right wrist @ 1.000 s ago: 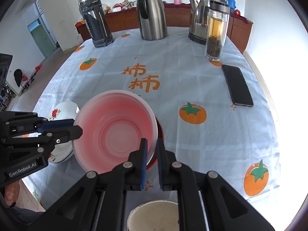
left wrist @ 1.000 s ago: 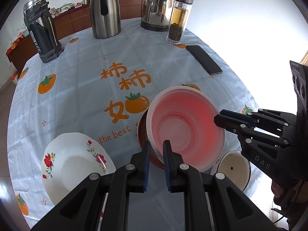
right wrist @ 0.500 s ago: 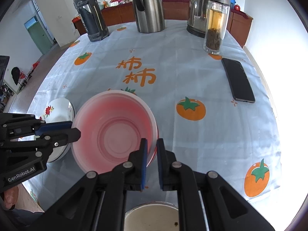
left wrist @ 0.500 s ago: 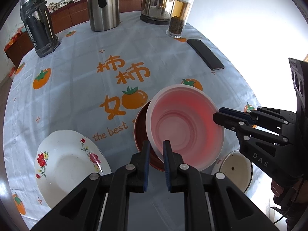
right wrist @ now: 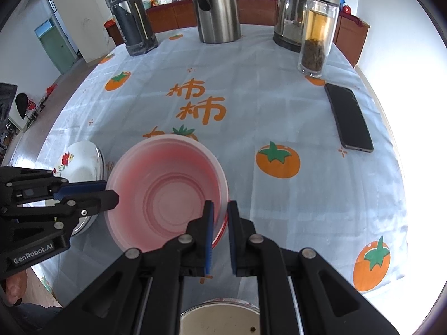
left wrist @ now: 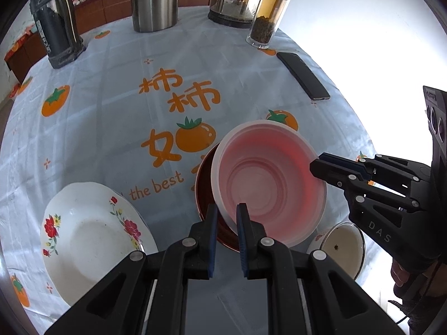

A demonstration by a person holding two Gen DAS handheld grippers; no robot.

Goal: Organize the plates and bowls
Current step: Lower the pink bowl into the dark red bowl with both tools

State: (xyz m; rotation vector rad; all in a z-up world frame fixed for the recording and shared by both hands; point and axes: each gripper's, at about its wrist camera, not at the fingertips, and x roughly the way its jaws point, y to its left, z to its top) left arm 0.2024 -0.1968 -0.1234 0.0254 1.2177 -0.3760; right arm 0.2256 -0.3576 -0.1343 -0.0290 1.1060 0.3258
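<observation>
A translucent pink plastic bowl (left wrist: 268, 178) sits tilted over a dark red bowl (left wrist: 205, 184) on the tablecloth. My left gripper (left wrist: 225, 212) is shut on the pink bowl's near rim. My right gripper (right wrist: 220, 210) is shut on the pink bowl's (right wrist: 167, 192) opposite rim; it shows from the side in the left wrist view (left wrist: 314, 164). A white flowered plate (left wrist: 89, 237) lies to the left. A small white enamel bowl (left wrist: 342, 247) sits near the table edge, also in the right wrist view (right wrist: 220, 318).
A black phone (right wrist: 349, 117) lies at the right. A glass tea bottle (right wrist: 318, 30), a steel kettle (right wrist: 290, 14), a steel jug (right wrist: 216, 5) and a dark flask (right wrist: 130, 14) stand along the far side. The table edge runs close behind the grippers.
Both grippers keep their hold on the pink bowl. It has come lower and a little nearer over the red bowl. The cameras have moved down toward the table.
</observation>
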